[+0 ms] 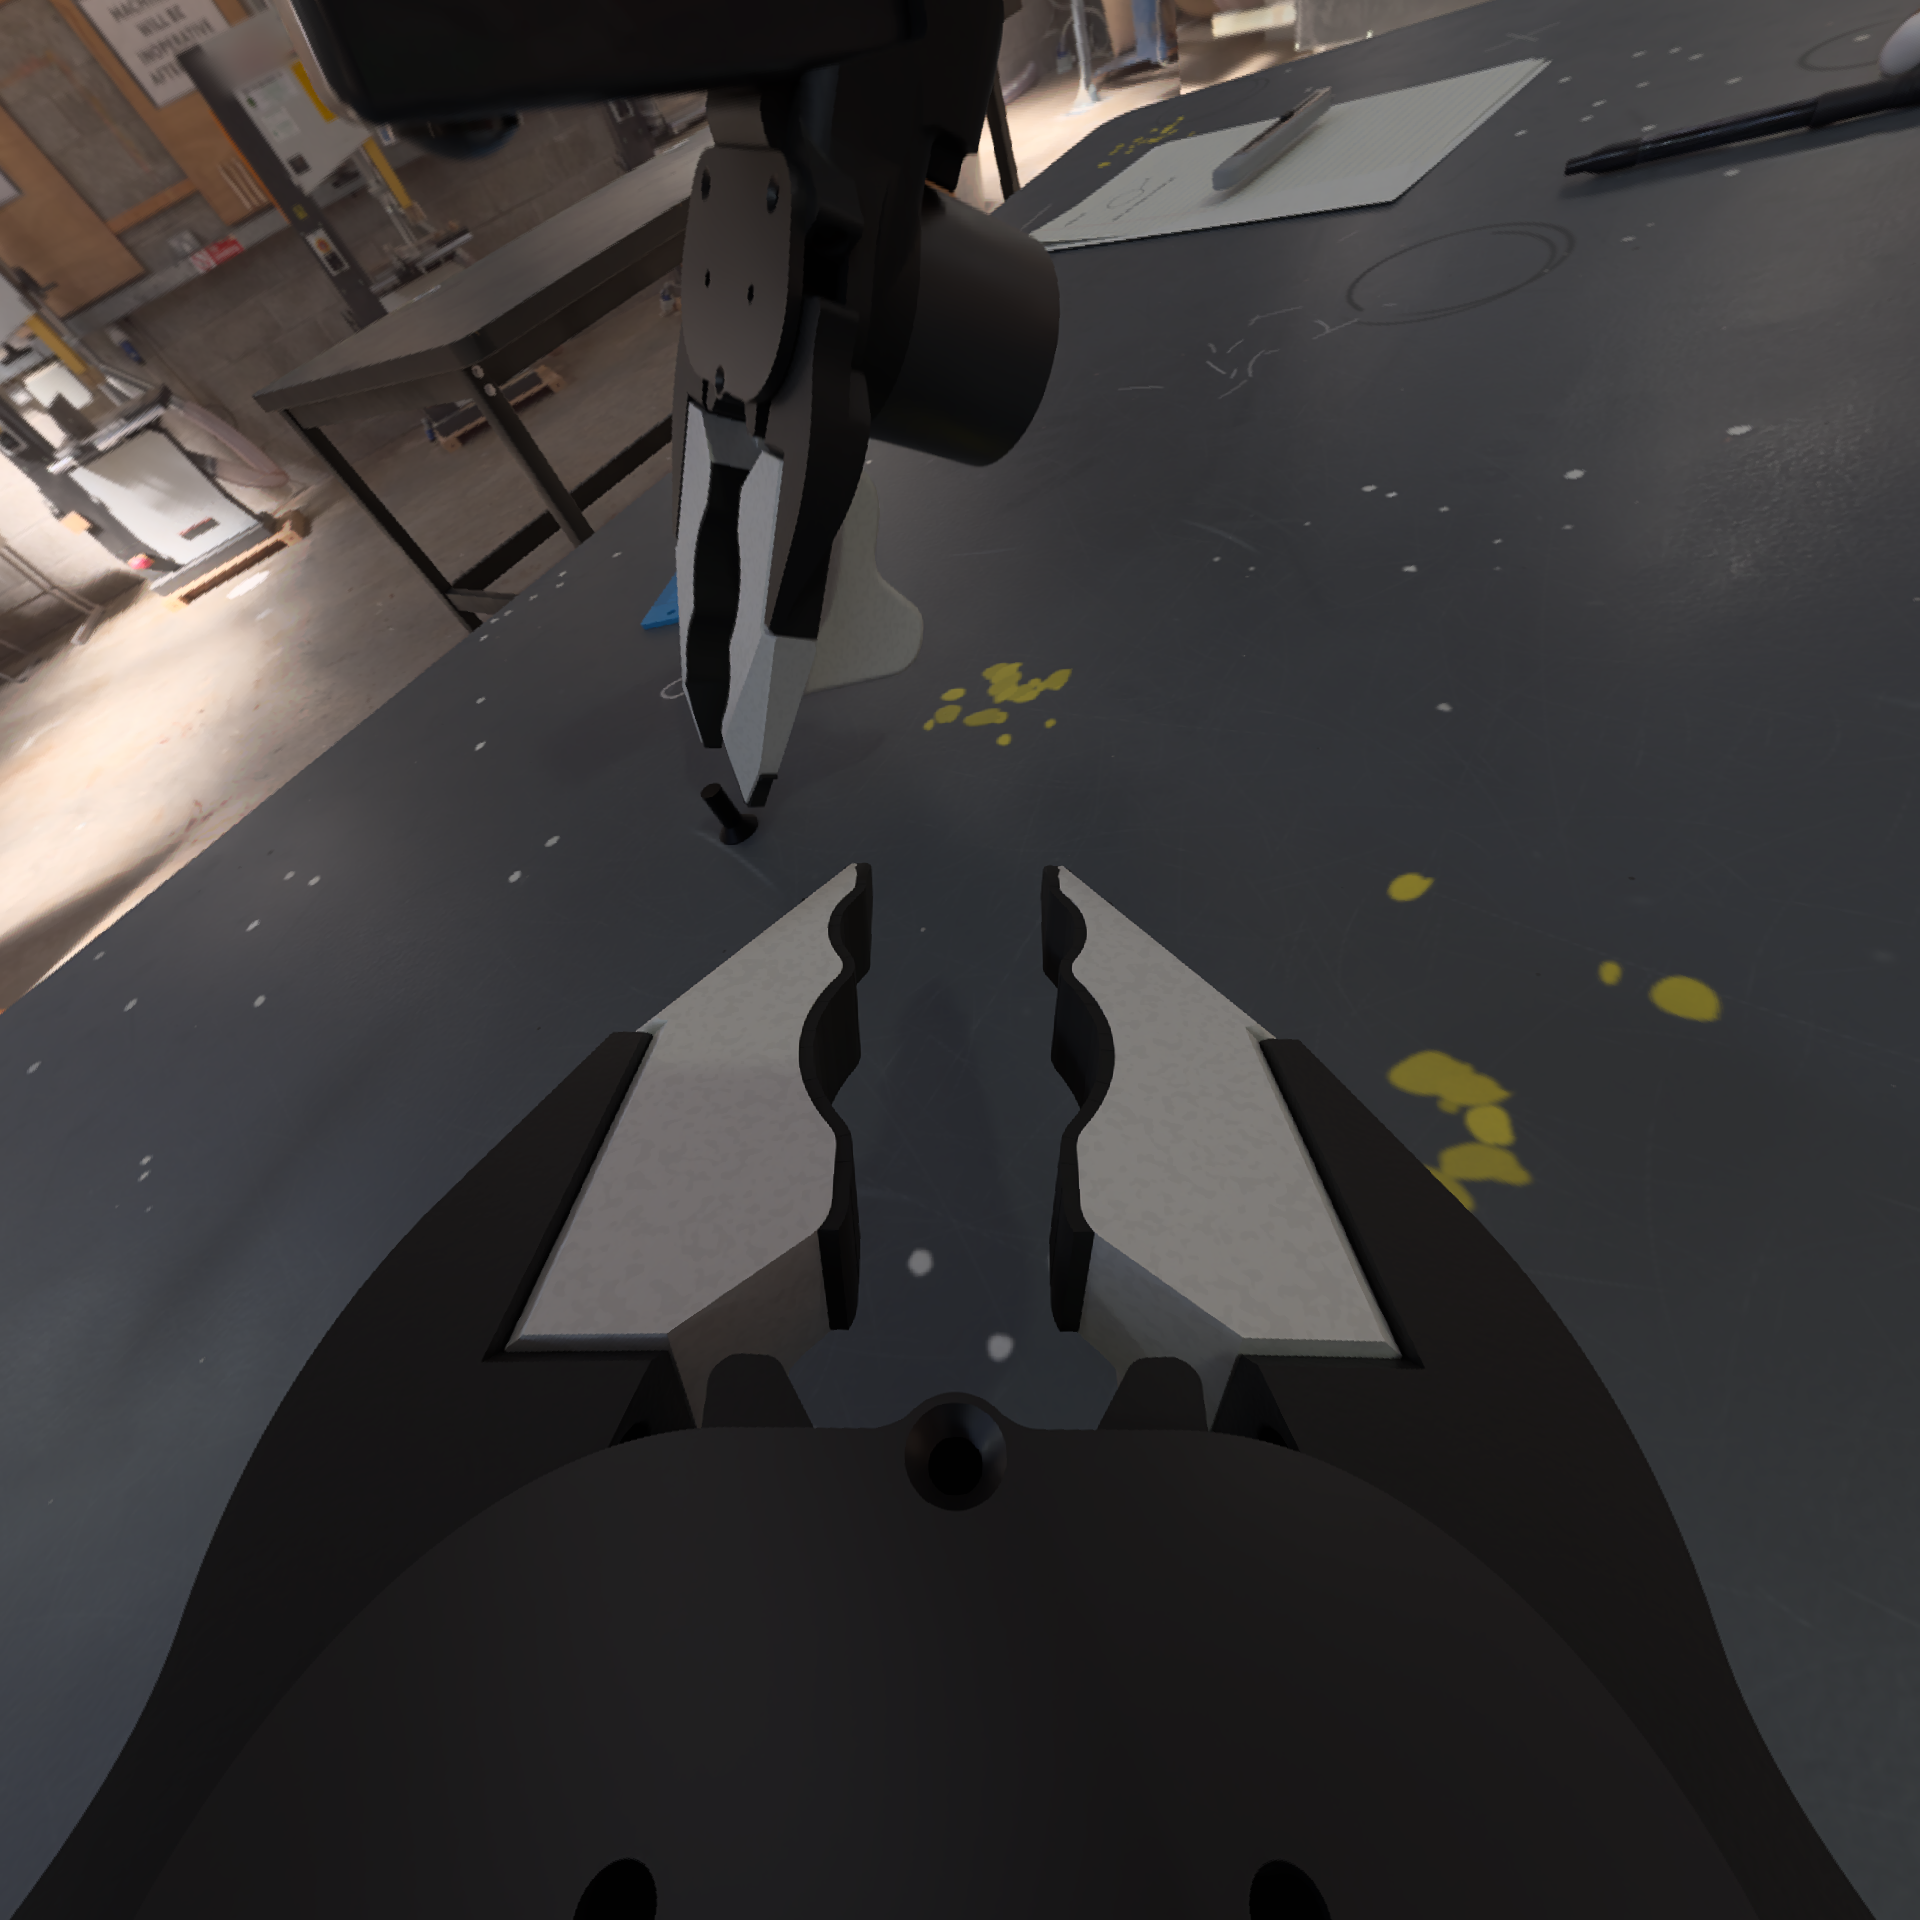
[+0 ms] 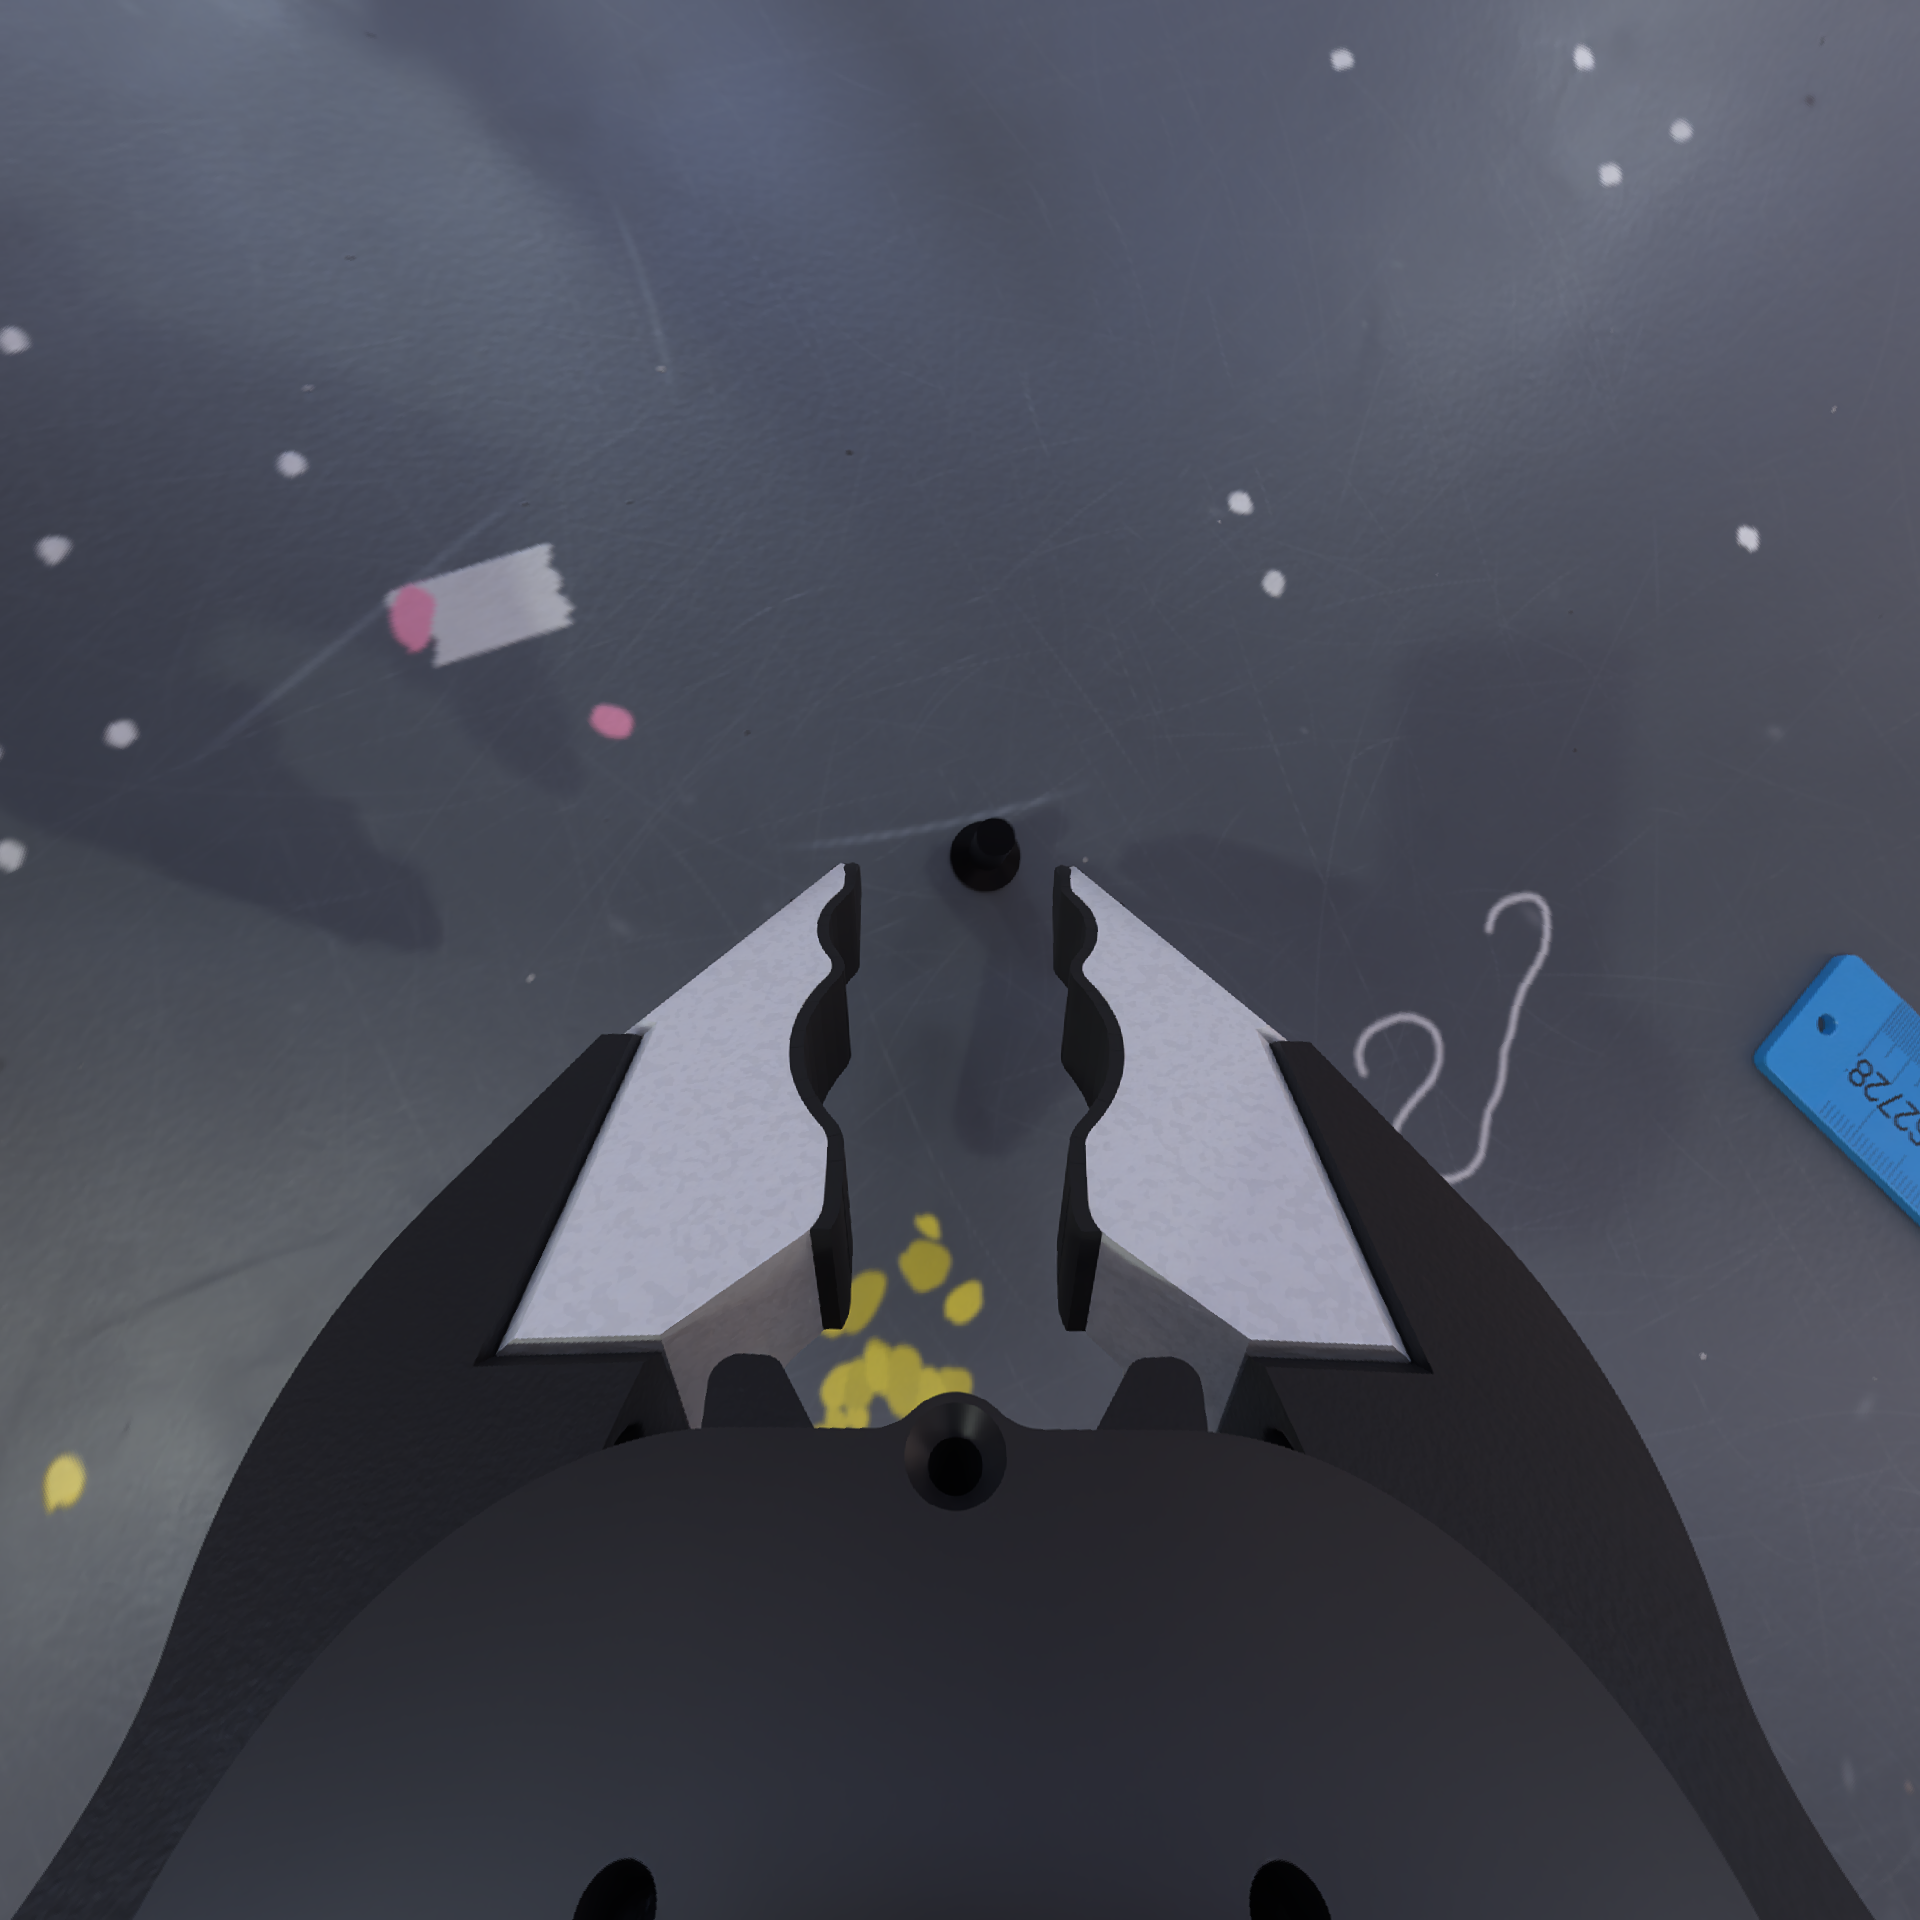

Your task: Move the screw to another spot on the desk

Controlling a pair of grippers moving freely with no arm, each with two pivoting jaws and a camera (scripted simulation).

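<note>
A: Right wrist view: the screw [image 2: 984, 854] is seen from above on the dark desk [image 2: 935, 416], just beyond the tips of the right gripper [image 2: 956, 883], slightly right of their midline. A narrow gap is kept between the fingers [image 2: 727, 1122]; nothing is held. A blue ruler [image 2: 1849, 1070] is cut off by the right border, and a strip of tape [image 2: 494, 603] is noted far left.

B: Left wrist view: the same screw [image 1: 731, 816] is seen side-on. Its head is down on the desk [image 1: 1351, 623], its shank up and tilted a little left, so the long axis is near vertical. The right gripper [image 1: 756, 795] hangs over it, tips just beside the shank; contact cannot be judged.

A: And the left gripper [image 1: 956, 883]?

B: Fingers narrowly parted, empty, well short of the screw. A notepad [image 1: 1309, 156] with a grey pen [image 1: 1270, 140] and a black marker [image 1: 1735, 125] is seen at the far end only here.

A: Edges?

B: The desk edge runs close on the screw's left. Bare surface lies to the right, marked by yellow paint spots [image 1: 1003, 696].
</note>
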